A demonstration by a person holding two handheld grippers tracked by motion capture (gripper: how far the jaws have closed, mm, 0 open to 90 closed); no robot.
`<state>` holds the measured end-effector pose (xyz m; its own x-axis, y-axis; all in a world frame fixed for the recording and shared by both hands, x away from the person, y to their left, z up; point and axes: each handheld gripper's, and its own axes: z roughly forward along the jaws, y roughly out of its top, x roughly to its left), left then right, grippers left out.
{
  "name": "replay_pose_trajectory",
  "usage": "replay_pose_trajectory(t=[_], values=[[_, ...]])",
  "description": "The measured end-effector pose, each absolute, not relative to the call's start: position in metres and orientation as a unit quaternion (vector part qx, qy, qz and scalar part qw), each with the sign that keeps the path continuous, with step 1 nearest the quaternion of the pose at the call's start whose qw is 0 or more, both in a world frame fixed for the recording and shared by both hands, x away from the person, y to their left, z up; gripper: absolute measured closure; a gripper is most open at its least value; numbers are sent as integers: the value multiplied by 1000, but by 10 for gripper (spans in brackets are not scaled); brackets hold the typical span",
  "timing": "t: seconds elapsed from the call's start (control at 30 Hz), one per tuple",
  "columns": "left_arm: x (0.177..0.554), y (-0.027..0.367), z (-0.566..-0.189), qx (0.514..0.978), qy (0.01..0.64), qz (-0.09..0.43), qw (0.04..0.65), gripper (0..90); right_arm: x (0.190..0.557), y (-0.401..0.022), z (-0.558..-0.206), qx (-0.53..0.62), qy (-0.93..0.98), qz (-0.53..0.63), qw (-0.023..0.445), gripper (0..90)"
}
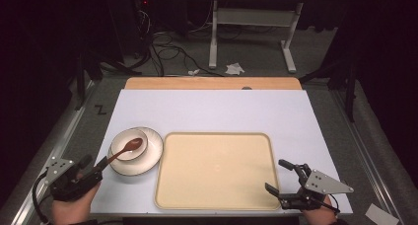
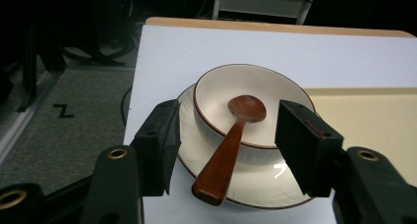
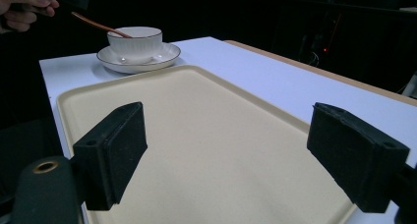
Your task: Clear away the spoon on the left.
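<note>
A brown wooden spoon [image 1: 129,147] [image 2: 230,148] rests with its head in a white bowl [image 1: 123,138] [image 2: 221,89], its handle sloping out over the rim. The bowl stands on a white saucer [image 1: 152,153] [image 2: 260,182] at the left of the table. My left gripper [image 1: 98,168] [image 2: 231,135] sits just behind the handle's end. Its jaws stand apart on either side of the handle and the pads do not touch it. My right gripper [image 1: 275,175] [image 3: 236,150] is open wide above the near right corner of a beige tray [image 1: 217,170] [image 3: 196,111], holding nothing.
A white mat [image 1: 207,109] covers the table, with a wooden strip [image 1: 212,83] along the far edge. In the right gripper view the bowl [image 3: 137,41], the saucer [image 3: 164,54] and the spoon [image 3: 96,23] stand beyond the tray, next to the other hand [image 3: 22,10].
</note>
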<state>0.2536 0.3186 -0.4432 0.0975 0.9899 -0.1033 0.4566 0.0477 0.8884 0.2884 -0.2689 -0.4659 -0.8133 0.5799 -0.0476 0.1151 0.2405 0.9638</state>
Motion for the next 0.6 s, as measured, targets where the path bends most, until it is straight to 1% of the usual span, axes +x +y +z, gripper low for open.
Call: replay_pose_trajectory(t=[0.1, 0.23, 0.3, 0.43, 0.6], values=[[249, 317, -439, 619, 576, 330, 419, 412, 287, -268, -466, 231, 760, 573, 199, 162], [249, 320, -441, 622, 571, 324, 427, 414, 288, -268, -465, 226, 760, 575, 201, 162], [249, 323, -444, 616, 576, 322, 431, 420, 288, -268, -465, 224, 760, 576, 202, 162], [250, 331, -449, 606, 591, 303, 439, 443, 289, -268, -466, 223, 760, 577, 200, 162], [253, 333, -455, 607, 599, 283, 439, 467, 289, -267, -465, 225, 762, 573, 202, 162]])
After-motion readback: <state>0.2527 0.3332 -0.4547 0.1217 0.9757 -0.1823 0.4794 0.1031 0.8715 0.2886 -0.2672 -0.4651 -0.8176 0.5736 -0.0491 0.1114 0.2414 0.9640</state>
